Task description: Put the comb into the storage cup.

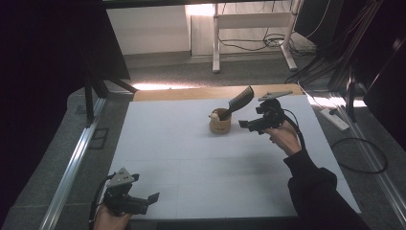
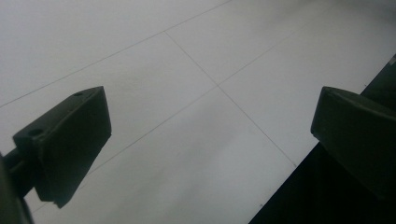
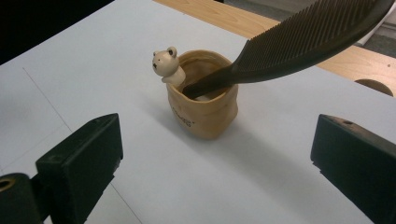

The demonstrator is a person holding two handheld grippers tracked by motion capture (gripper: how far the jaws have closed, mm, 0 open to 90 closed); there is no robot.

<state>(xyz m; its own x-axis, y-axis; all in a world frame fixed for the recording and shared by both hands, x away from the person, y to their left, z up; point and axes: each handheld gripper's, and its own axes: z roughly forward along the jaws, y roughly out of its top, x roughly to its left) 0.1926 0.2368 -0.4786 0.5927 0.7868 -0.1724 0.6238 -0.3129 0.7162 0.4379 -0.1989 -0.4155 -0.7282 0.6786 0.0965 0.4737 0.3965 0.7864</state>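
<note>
A tan sack-shaped cup with a small bear figure on its rim stands on the white table, far centre. A black comb leans in it, handle down, teeth up and to the right. My right gripper hovers open just right of the cup, jaws wide apart and empty. My left gripper is open over the table's near left corner, with bare table between its jaws.
A wooden strip runs along the table's far edge. Metal rails flank the table. Desk legs and tangled cables stand on the floor beyond; a power strip lies at the right.
</note>
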